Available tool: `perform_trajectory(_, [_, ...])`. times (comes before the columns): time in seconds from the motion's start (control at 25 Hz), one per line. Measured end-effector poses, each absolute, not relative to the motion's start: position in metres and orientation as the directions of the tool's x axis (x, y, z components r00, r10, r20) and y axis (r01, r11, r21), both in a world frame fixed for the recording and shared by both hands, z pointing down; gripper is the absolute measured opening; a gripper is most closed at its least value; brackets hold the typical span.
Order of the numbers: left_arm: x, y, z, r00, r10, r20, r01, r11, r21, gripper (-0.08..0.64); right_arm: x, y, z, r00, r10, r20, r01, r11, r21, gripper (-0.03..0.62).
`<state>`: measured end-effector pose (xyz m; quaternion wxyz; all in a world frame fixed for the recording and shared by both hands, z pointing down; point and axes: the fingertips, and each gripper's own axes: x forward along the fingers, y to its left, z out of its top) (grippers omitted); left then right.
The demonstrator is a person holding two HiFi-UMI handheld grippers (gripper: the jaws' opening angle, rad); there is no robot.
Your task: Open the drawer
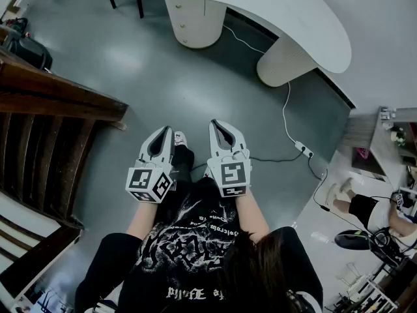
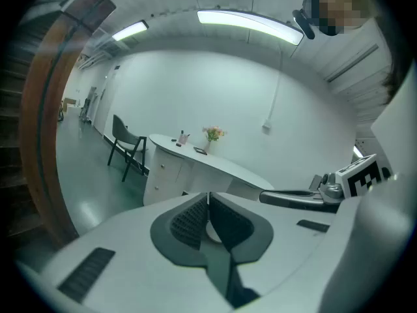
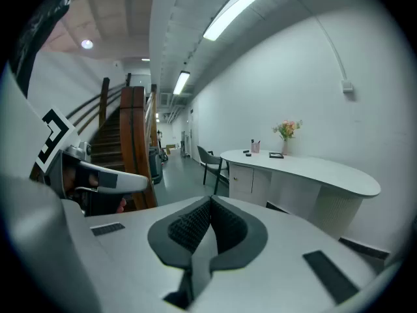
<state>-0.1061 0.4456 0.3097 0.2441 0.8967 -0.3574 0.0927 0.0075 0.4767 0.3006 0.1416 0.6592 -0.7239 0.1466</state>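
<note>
A white curved desk [image 1: 293, 12] stands across the grey floor, with a drawer unit [image 1: 194, 19] under its left end. The drawers [image 3: 251, 177] look closed, each with a small knob; they also show in the left gripper view as the drawer unit [image 2: 161, 169]. I hold both grippers side by side in front of my body, far from the desk. My left gripper [image 1: 164, 130] has its jaws together with nothing between them, meeting at the left gripper's tip [image 2: 208, 197]. The right gripper [image 1: 217, 124] is likewise shut and empty, pads touching at the right gripper's tip [image 3: 210, 202].
A dark wooden staircase [image 1: 45, 122] rises on the left. A chair [image 3: 210, 162] stands beside the desk's left end. A cable and power strip [image 1: 303, 150] lie on the floor to the right. A vase of flowers [image 3: 287, 135] sits on the desk. Another person [image 1: 371, 210] sits at far right.
</note>
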Motion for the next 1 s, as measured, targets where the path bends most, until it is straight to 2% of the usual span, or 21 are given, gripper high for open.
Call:
perform_trajectory(0.6, [-0.114, 0.331, 0.308, 0.768, -0.547, 0.333, -0.640, -0.683, 0.352, 0.029, 0.005, 0.374, 0.293, -0.028, -0.924, 0.382, -0.999, 0.016, -0.034, 0.025])
perform_trajectory(1.0, [-0.143, 0.251, 0.308, 0.803, -0.496, 0.330, -0.592, -0.726, 0.349, 0.029, -0.025, 0.316, 0.297, 0.033, -0.922, 0.386, -0.996, -0.061, -0.060, 0.025])
